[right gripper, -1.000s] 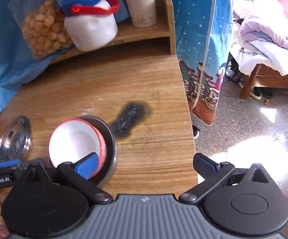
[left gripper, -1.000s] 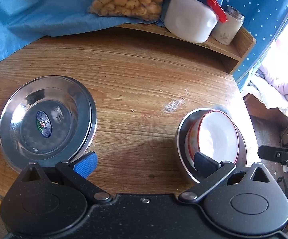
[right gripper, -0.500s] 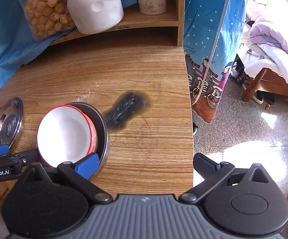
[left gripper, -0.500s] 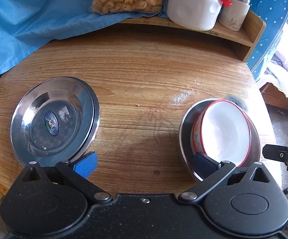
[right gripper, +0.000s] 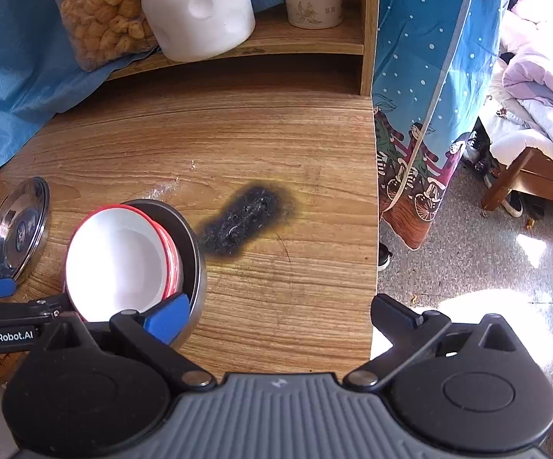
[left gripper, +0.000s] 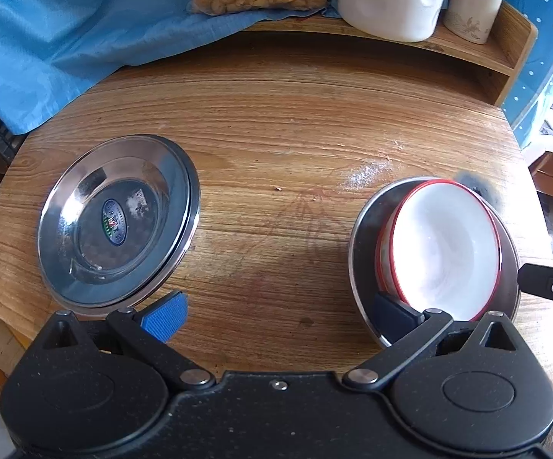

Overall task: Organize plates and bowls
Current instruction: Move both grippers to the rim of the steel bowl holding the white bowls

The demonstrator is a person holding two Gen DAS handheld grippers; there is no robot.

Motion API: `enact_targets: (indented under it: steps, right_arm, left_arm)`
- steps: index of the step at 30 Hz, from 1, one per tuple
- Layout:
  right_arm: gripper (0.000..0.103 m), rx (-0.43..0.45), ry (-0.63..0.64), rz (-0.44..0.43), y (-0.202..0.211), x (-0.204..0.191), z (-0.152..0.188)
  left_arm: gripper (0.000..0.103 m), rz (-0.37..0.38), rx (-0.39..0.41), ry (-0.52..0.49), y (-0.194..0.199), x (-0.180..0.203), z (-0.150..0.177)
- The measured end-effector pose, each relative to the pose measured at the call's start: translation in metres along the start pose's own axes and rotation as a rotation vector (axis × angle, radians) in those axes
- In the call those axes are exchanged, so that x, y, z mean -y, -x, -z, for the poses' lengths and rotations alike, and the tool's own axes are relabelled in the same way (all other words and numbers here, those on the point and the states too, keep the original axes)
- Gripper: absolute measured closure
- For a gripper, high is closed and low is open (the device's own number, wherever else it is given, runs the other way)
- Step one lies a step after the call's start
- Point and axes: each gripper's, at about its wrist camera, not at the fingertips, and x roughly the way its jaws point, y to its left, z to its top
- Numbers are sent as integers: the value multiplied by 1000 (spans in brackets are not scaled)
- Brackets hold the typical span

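Steel plates (left gripper: 119, 222), stacked, lie at 9 o'clock on the wooden table (left gripper: 295, 114), and the left gripper (left gripper: 276, 315) hangs above the near edge with jaws wide apart, holding nothing. White red-rimmed bowls (left gripper: 444, 252), nested inside a steel bowl (left gripper: 364, 229), sit at 3 o'clock, well apart from the plates, just beside a black scorch mark (right gripper: 245, 222). Right gripper (right gripper: 280, 315) hovers at 5 o'clock over the table's right edge, jaws spread and empty, its blue pad (right gripper: 169, 315) over the steel bowl's rim.
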Motion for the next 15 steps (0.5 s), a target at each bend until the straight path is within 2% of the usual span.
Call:
enact_targets:
  steps: [6, 15]
  right_arm:
    - [0, -10, 9, -24, -4, 3, -5]
    - [0, -49, 65, -31, -17, -5, -9]
  left_arm:
    - [1, -9, -7, 43, 0, -3, 0]
    - [1, -34, -26, 25, -10, 4, -3]
